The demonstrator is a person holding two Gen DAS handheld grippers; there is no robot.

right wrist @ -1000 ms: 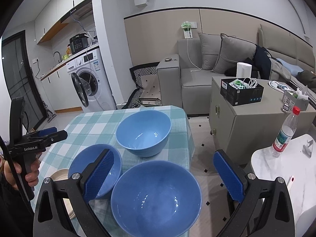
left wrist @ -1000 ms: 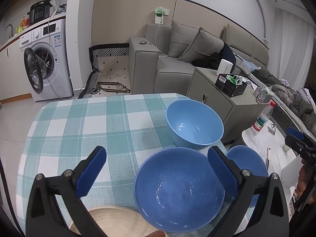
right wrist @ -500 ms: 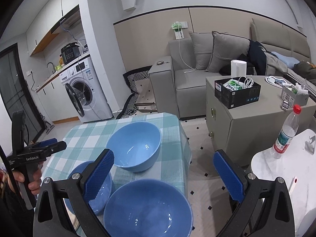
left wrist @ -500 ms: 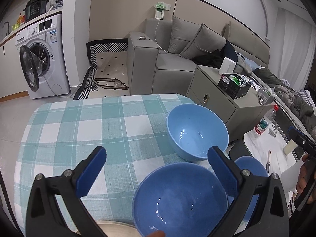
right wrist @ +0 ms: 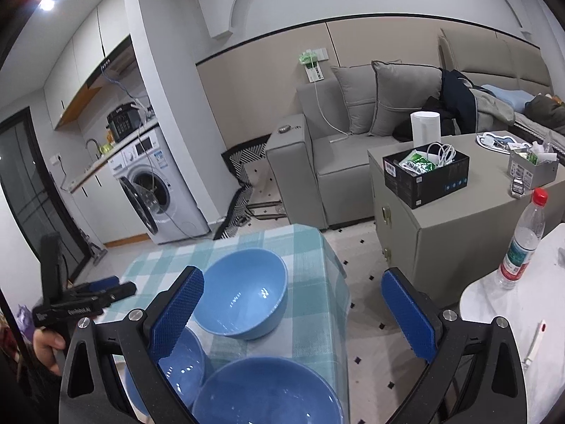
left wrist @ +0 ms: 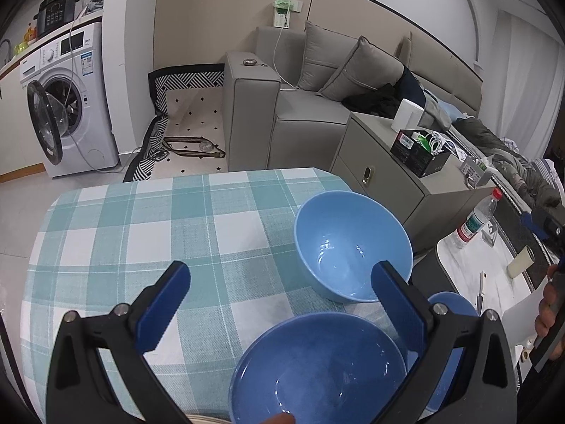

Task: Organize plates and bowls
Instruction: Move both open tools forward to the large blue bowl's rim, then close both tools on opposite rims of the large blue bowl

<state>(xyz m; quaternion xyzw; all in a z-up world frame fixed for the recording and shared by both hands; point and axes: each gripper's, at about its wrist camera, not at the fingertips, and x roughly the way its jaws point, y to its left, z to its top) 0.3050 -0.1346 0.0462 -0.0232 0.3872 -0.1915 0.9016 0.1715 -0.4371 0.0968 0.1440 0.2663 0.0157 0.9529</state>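
Note:
Three blue bowls stand on the teal check tablecloth [left wrist: 141, 233]. The light blue bowl [left wrist: 353, 247] [right wrist: 243, 293] is farthest. A darker bowl [left wrist: 317, 367] [right wrist: 180, 364] sits low between my left fingers, well below their tips. The third bowl [left wrist: 455, 304] [right wrist: 268, 392] is partly hidden behind my left gripper's right finger. A sliver of beige plate [left wrist: 208, 418] shows at the bottom edge. My left gripper [left wrist: 280, 304] is open above the cloth and holds nothing. My right gripper [right wrist: 293, 314] is open and empty, up over the table's right corner.
The cloth drops off at the table's right edge [right wrist: 339, 304]. Beyond it are a grey cabinet [right wrist: 441, 233] and a white side table [right wrist: 512, 318] with a water bottle [right wrist: 522, 243]. A sofa [left wrist: 303, 120] and a washing machine [left wrist: 67, 106] stand farther back.
Both grippers have drawn back and up from the bowls, which now sit lower in both views. The beige plate has nearly slid out of the left view. Both grippers stay open.

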